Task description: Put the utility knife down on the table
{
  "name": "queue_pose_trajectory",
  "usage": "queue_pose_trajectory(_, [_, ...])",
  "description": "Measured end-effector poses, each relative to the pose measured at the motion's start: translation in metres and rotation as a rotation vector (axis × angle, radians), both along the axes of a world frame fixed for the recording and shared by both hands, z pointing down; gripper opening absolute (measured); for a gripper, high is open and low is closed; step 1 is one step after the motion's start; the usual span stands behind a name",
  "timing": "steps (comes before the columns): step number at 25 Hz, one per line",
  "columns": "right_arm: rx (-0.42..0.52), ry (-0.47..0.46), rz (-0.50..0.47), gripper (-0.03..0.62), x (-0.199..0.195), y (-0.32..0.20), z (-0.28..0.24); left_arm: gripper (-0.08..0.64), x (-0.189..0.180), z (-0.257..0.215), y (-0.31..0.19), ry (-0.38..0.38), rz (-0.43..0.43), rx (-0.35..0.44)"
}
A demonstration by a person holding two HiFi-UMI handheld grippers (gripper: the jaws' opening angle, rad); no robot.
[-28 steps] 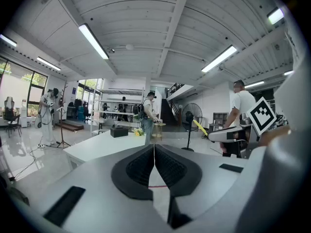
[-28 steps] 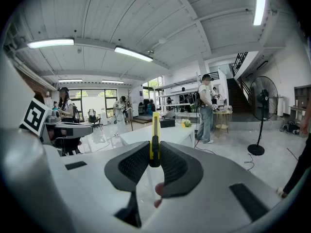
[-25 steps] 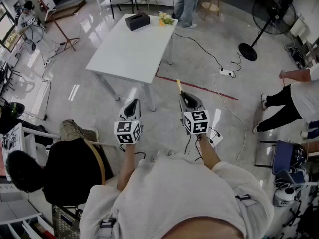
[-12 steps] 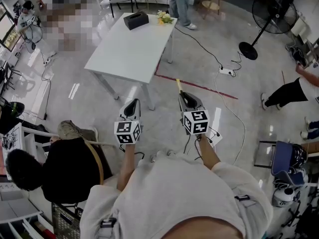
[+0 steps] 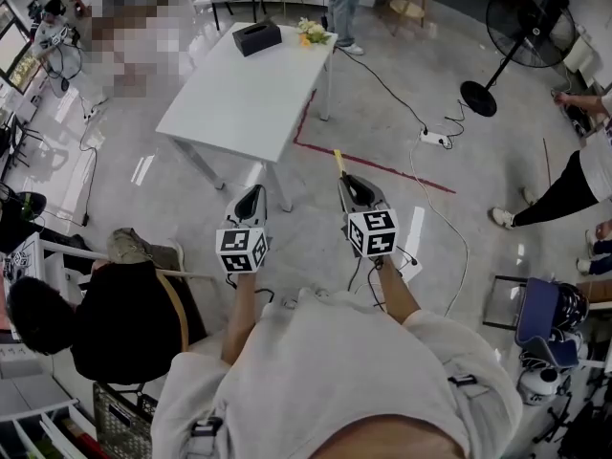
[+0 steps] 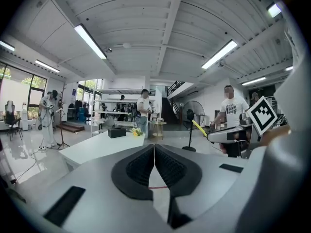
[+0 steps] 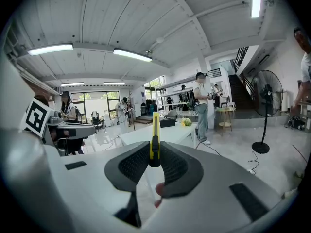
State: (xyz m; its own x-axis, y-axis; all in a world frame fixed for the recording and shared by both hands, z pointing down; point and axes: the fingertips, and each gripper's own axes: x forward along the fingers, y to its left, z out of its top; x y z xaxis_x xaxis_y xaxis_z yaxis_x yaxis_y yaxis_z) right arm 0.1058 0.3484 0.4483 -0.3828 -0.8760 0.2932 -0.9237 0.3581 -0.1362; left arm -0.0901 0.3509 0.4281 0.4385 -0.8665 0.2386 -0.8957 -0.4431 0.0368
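Held in the right gripper (image 5: 346, 178): a slim yellow plastic utility knife (image 5: 338, 159), pinched by its rear end between the dark ribbed pads. Long axis in line with the jaws, front end poking out past their tips and pointing ahead. Closed on nothing, pads pressed together: the left gripper (image 5: 251, 193), carried just beside the right one and level with it.

Ahead and a little to the left, well apart from both grippers: the white rectangular table (image 5: 239, 94), with a black box (image 5: 260, 38) and a small bunch of yellow flowers (image 5: 314, 33) at its far end and the near part bare. Knife not yet over the tabletop, hanging above grey floor short of the near corner.

Probably calls for carrying the right gripper forward and leftward over the bare near end, then lowering until the knife lies flat along the surface before letting go.
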Motion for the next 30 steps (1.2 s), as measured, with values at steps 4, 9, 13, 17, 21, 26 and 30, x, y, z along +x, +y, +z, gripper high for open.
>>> queue_pose_trajectory(4, [0.0, -0.001, -0.017, 0.083, 0.01, -0.004, 0.002, 0.023, 0.016, 0.003, -0.002, -0.002, 0.0, 0.0])
queue_pose_trajectory(9, [-0.006, 0.001, -0.024, 0.083, 0.015, -0.014, 0.006, 0.023, 0.027, 0.008, -0.008, -0.006, 0.003, -0.012])
queue_pose_trajectory(13, [-0.005, 0.004, -0.027, 0.083, 0.016, -0.023, 0.008, 0.023, 0.027, 0.011, -0.02, -0.003, 0.0, -0.013])
queue_pose_trajectory(17, [-0.011, 0.011, -0.016, 0.083, 0.018, -0.034, 0.014, 0.023, 0.028, 0.017, -0.034, 0.005, 0.009, -0.012])
queue_pose_trajectory(21, [-0.013, 0.026, -0.005, 0.083, 0.019, -0.053, 0.018, 0.023, 0.03, 0.024, -0.058, 0.018, 0.024, -0.018])
queue_pose_trajectory(26, [-0.019, 0.044, 0.027, 0.083, 0.026, -0.093, 0.024, 0.023, 0.036, 0.032, -0.103, 0.032, 0.058, -0.023])
queue_pose_trajectory(30, [-0.022, 0.058, 0.05, 0.083, 0.027, -0.132, 0.021, 0.023, 0.036, 0.031, -0.148, 0.041, 0.082, -0.024])
